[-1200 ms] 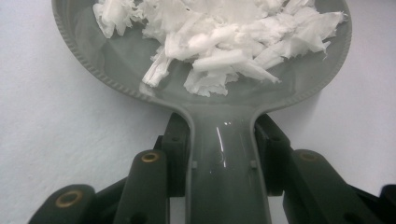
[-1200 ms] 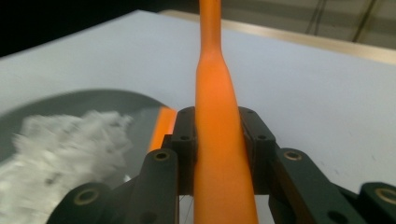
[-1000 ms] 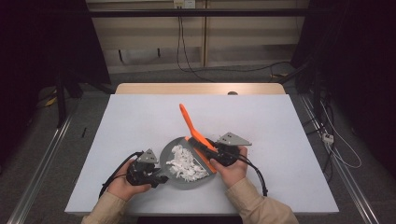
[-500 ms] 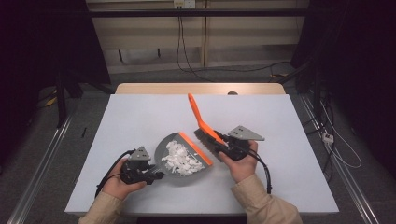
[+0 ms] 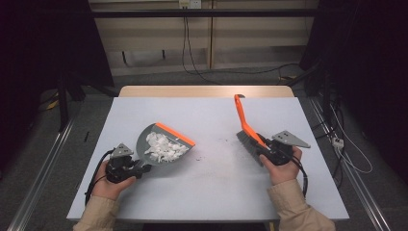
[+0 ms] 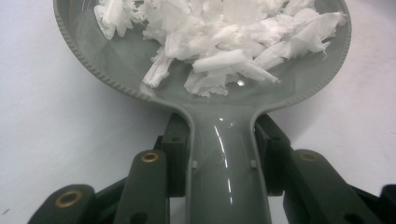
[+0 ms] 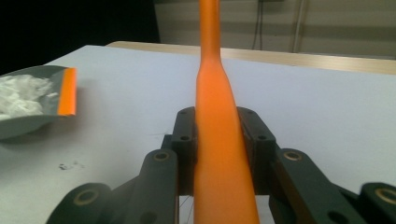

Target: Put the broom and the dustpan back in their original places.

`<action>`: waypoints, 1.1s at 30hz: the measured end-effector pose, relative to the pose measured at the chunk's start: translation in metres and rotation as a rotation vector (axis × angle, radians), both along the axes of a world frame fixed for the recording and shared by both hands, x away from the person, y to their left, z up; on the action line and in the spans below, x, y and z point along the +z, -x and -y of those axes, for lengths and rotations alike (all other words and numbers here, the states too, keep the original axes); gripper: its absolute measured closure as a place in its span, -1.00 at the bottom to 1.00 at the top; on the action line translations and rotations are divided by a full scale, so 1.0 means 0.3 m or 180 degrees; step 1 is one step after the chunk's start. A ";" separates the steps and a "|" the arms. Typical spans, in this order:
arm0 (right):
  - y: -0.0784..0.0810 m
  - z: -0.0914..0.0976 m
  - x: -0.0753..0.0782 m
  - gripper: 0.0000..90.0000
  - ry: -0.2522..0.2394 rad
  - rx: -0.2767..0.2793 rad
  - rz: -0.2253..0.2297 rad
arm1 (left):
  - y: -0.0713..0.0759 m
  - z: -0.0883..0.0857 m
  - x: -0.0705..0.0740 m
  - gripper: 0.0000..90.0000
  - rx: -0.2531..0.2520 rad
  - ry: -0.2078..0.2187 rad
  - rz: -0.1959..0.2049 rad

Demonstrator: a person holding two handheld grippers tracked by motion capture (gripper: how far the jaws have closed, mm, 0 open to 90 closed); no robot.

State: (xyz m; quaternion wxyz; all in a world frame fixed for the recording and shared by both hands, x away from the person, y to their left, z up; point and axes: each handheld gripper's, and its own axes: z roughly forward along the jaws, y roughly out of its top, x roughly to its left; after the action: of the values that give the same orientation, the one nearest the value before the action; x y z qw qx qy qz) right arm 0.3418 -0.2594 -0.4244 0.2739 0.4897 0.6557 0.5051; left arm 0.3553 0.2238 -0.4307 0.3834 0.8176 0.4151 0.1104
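Observation:
A grey dustpan [image 5: 161, 144] with an orange lip [image 5: 174, 134] lies at the table's left front. It holds a heap of white paper shreds [image 5: 163, 147] [image 6: 224, 42]. My left gripper [image 5: 136, 167] [image 6: 223, 156] is shut on the dustpan's grey handle [image 6: 226, 177]. At the right, my right gripper [image 5: 265, 150] [image 7: 218, 149] is shut on the orange handle [image 5: 243, 118] [image 7: 219, 154] of a hand brush. Its grey bristles [image 5: 248, 143] sit just left of the gripper, and the handle points away toward the table's far edge. The dustpan [image 7: 32, 105] lies far left in the right gripper view.
The pale grey table top [image 5: 211, 120] has a few dark specks [image 5: 226, 140] between pan and brush. A wooden strip [image 5: 207, 91] runs along its far edge. Metal rails [image 5: 43, 173] flank the table, and cables [image 5: 192, 53] lie on the floor beyond.
The dustpan has slid left with my left gripper. My right gripper has carried the brush off the pan and away to the right. The two tools now stand well apart.

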 end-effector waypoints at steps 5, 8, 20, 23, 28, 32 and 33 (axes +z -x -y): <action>0.009 0.069 -0.005 0.59 0.0050 -0.0138 -0.0009 | -0.008 -0.025 -0.007 0.40 0.0243 -0.0028 -0.0003; 0.014 0.100 -0.005 0.59 0.0051 -0.0207 -0.0008 | -0.014 -0.032 -0.009 0.40 0.0391 -0.0062 -0.0032; 0.036 0.195 -0.023 0.58 0.0396 -0.0622 -0.0039 | -0.047 -0.050 -0.040 0.39 0.0848 -0.0130 -0.0107; 0.040 0.183 -0.038 0.58 0.0614 -0.0753 -0.0120 | -0.040 -0.036 -0.040 0.30 0.0821 -0.0070 -0.0084; 0.051 0.135 -0.035 0.35 0.0295 -0.0456 -0.0139 | -0.006 -0.026 -0.018 0.09 0.0659 0.0137 0.0021; 0.056 0.090 -0.028 0.07 0.0046 -0.0216 -0.0129 | 0.016 -0.029 0.004 -0.17 0.0578 0.0260 0.0146; 0.059 0.081 -0.028 0.02 0.0049 -0.0188 -0.0122 | 0.021 -0.030 0.010 -0.32 0.0537 0.0280 0.0252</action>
State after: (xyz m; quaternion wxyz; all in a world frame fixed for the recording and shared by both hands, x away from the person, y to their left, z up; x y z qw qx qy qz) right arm 0.3242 -0.2837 -0.4328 0.2798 0.5163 0.6500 0.4823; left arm 0.3491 0.2327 -0.4278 0.4243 0.7572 0.4715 0.1562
